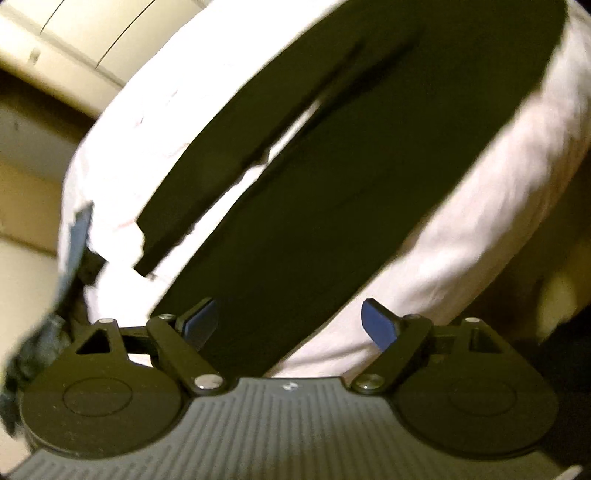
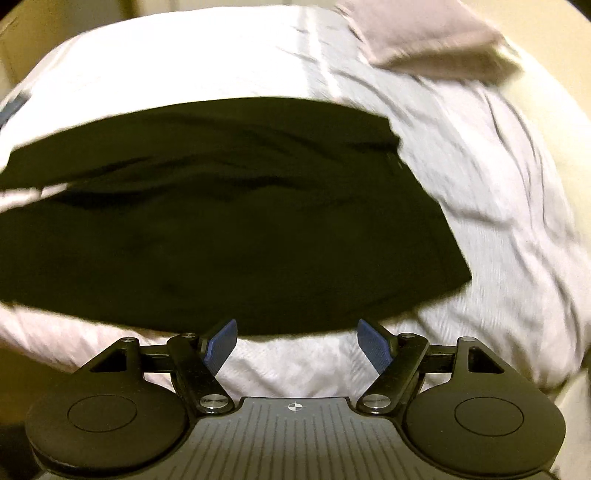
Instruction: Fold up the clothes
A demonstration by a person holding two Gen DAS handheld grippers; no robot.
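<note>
On the bed (image 2: pixel 498 206), covered by a wrinkled white sheet, a black garment (image 2: pixel 221 221), spread flat across the middle, two long sections side by side with a thin strip of sheet between them in the left wrist view (image 1: pixel 332 203). Beyond it, near the far right corner, a pale pink folded piece (image 2: pixel 424 33). At the left edge of the bed, something blue-grey and blurred (image 1: pixel 79 236), too unclear to name. Left tongs (image 1: pixel 291 325) spread apart, empty, just over the near end of the garment. Right tongs (image 2: pixel 295 343) likewise apart, empty, just beside the garment's near edge, above bare sheet.
</note>
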